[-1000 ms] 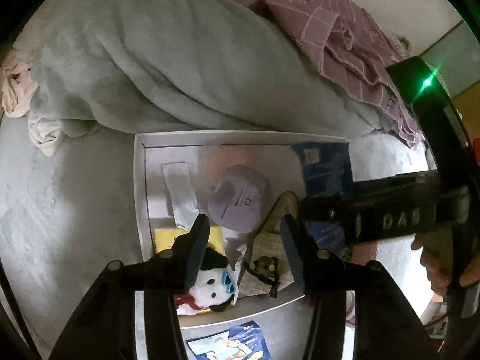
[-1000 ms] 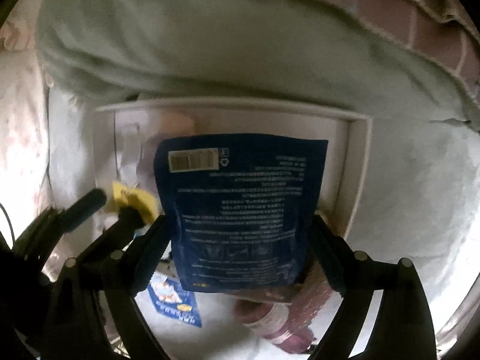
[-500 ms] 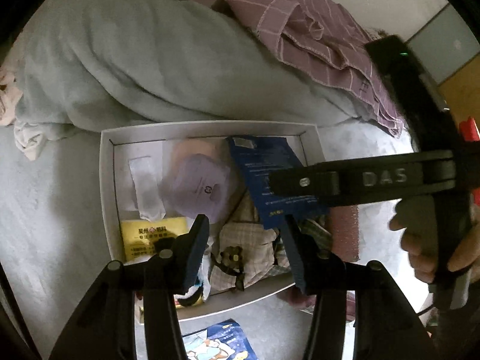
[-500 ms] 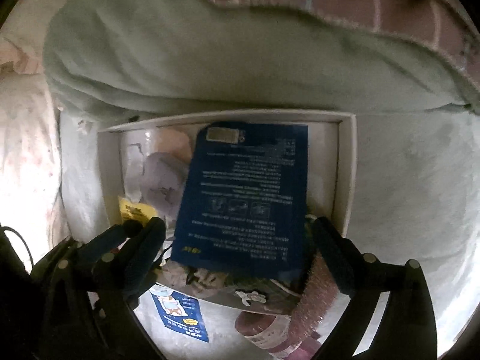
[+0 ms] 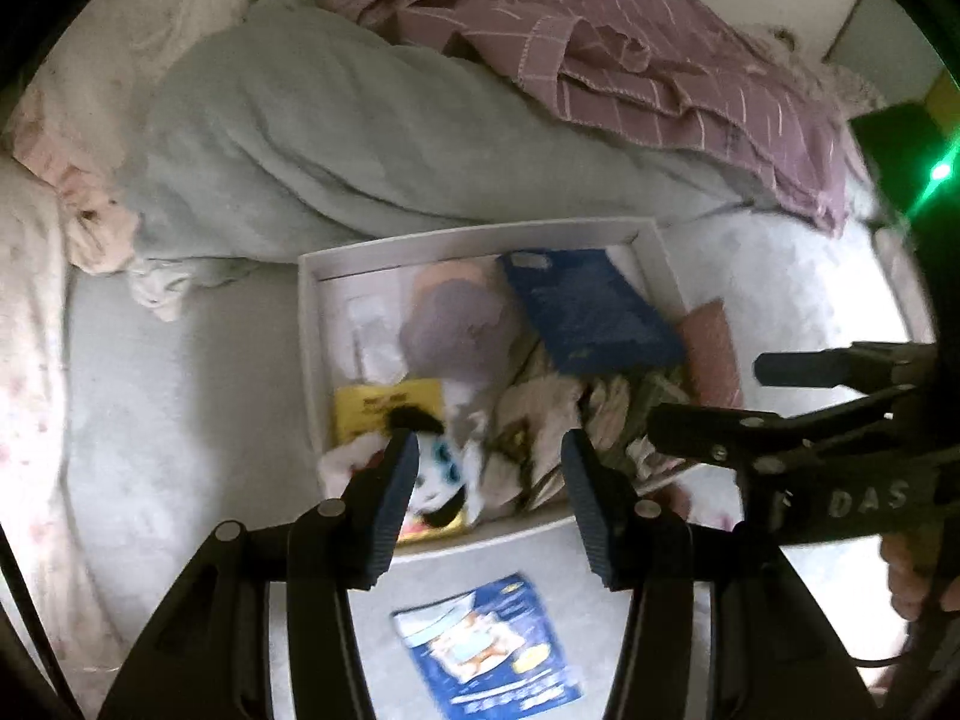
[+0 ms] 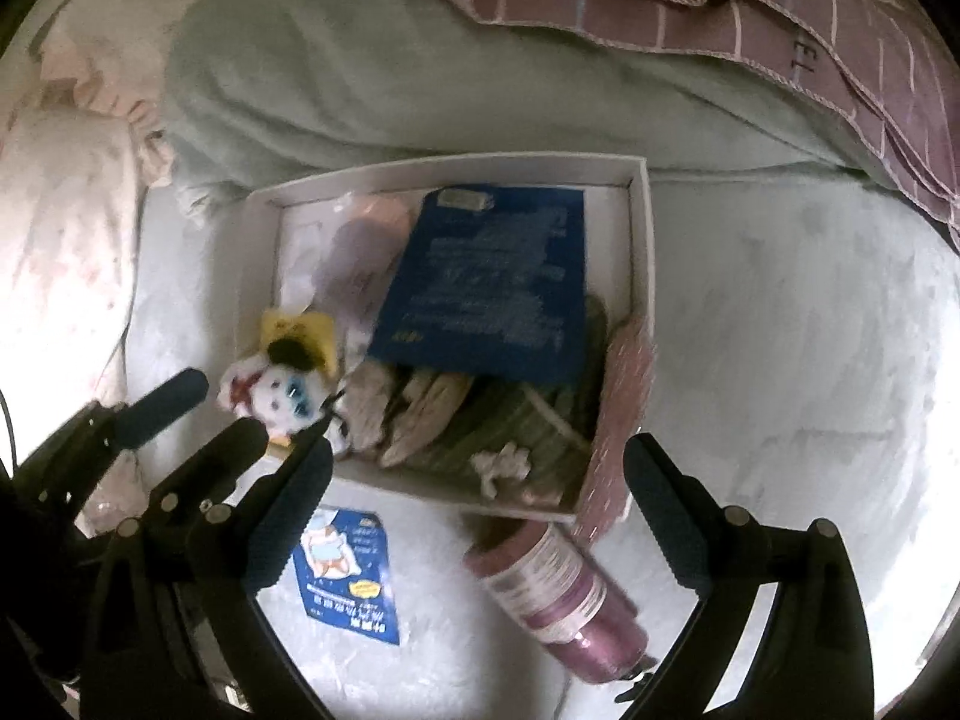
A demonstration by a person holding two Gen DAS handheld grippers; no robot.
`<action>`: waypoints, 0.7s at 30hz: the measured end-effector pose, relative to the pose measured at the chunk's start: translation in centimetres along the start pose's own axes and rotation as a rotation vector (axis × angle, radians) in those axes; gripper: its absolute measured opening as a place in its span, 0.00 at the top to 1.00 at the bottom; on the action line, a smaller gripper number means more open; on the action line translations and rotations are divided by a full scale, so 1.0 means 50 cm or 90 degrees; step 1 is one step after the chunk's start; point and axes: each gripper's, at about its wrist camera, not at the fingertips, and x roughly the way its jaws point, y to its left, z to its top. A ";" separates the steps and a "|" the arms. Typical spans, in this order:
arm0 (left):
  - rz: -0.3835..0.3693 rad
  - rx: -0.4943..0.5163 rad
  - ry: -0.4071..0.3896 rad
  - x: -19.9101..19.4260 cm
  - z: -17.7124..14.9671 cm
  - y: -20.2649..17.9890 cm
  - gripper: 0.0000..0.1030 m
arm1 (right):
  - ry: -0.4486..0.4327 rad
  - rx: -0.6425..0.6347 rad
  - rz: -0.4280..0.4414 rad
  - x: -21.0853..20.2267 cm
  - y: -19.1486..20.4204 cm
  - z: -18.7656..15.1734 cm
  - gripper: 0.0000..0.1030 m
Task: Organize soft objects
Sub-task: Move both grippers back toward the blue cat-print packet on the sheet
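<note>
Right gripper (image 6: pixel 474 498): I hold it with the jaws spread wide and nothing between them, above the near edge of the box.
Left gripper (image 5: pixel 486 498): likewise spread and empty; I keep it over the near left corner of the box, with the plush toy showing between its fingers but not touched, as far as I can tell.
White box (image 6: pixel 642 252): a shallow tray resting on the bed, its far edge against the grey-green blanket (image 6: pixel 372 72).
Blue packet (image 6: pixel 492 288): lies flat inside the box toward the far right corner, on top of folded fabrics (image 6: pixel 456 414), free of both grippers.
Plush toy (image 6: pixel 282 396): white, with a dark tuft, propped at the near left corner, partly over the rim.
Pink ribbed piece (image 6: pixel 618 414): leans over the right edge of the box; what it is I cannot tell.
Second blue packet (image 6: pixel 348 576): on the bed just outside the near edge.
Pink cylinder (image 6: pixel 558 582): lies on the bed beside the near right corner.
Risk, toy: in my judgement a nudge from my left fingers would tip it out over the rim.
Risk, box: the bed yields, so pressing down on one side could tilt the tray and slide the packet off the fabrics.
Risk, cylinder: it may roll if the bedding dips.
</note>
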 end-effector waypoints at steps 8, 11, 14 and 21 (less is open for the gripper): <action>0.030 -0.026 -0.018 -0.021 -0.088 0.033 0.52 | -0.024 -0.017 -0.006 -0.023 0.033 -0.077 0.05; 0.031 -0.035 -0.016 -0.022 -0.131 0.054 0.52 | -0.020 -0.015 -0.005 -0.010 0.052 -0.108 0.05; 0.025 -0.051 -0.013 -0.023 -0.172 0.073 0.52 | -0.014 0.003 0.004 0.006 0.063 -0.137 0.05; 0.020 -0.079 -0.008 -0.028 -0.256 0.123 0.52 | 0.004 -0.001 0.008 0.055 0.116 -0.195 0.05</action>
